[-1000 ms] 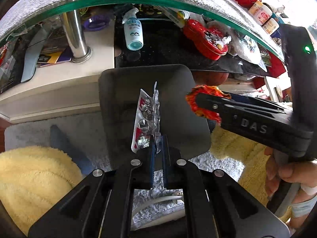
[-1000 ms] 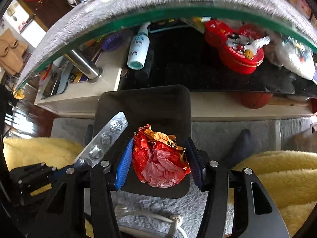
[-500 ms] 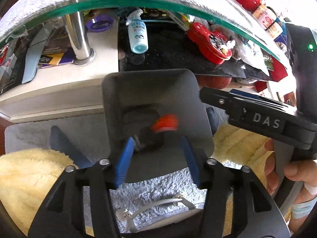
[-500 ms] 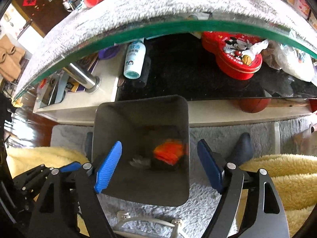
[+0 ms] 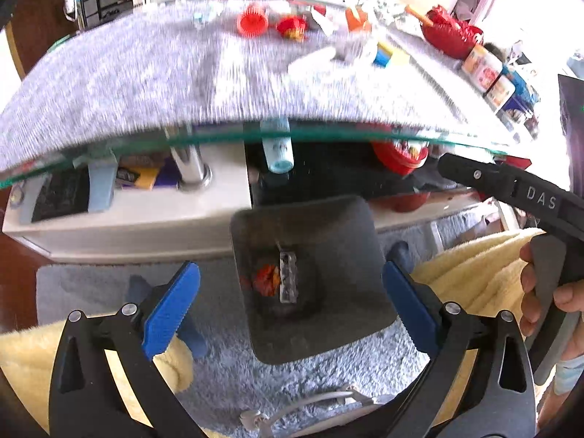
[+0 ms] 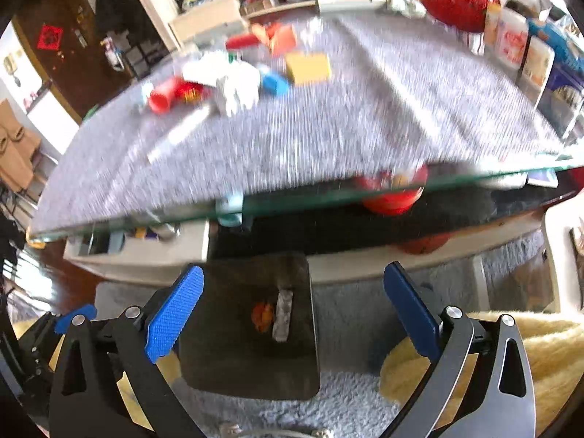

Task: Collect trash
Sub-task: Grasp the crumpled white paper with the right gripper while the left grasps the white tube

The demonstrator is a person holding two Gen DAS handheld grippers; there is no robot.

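Observation:
A dark grey bin (image 5: 328, 335) stands on the rug below the glass table. At its bottom lie a crumpled red-orange wrapper (image 5: 266, 279) and a silver blister pack (image 5: 288, 277). My left gripper (image 5: 289, 268) hovers high above the bin, its jaws opening wide with nothing between them. The right wrist view shows the same bin (image 6: 237, 372) with the wrapper (image 6: 263, 315) and the blister pack (image 6: 283, 314) inside. My right gripper (image 6: 294, 270) is also above it, jaws opening and empty. One of its fingers (image 5: 474, 173) shows at the right of the left wrist view.
A grey mat (image 6: 365, 116) covers the glass table, carrying a red cup (image 6: 166, 96), white crumpled paper (image 6: 233, 84), a yellow box (image 6: 308, 67) and a pen (image 6: 179, 133). Below are a blue bottle (image 5: 279, 149) and a red tin (image 5: 399, 153). A white cable (image 5: 310, 401) lies on the rug.
Both grippers opened and let go; the blister pack and the red wrapper fell to the bin's bottom. Both grippers rose and tilted up, bringing the table top into view.

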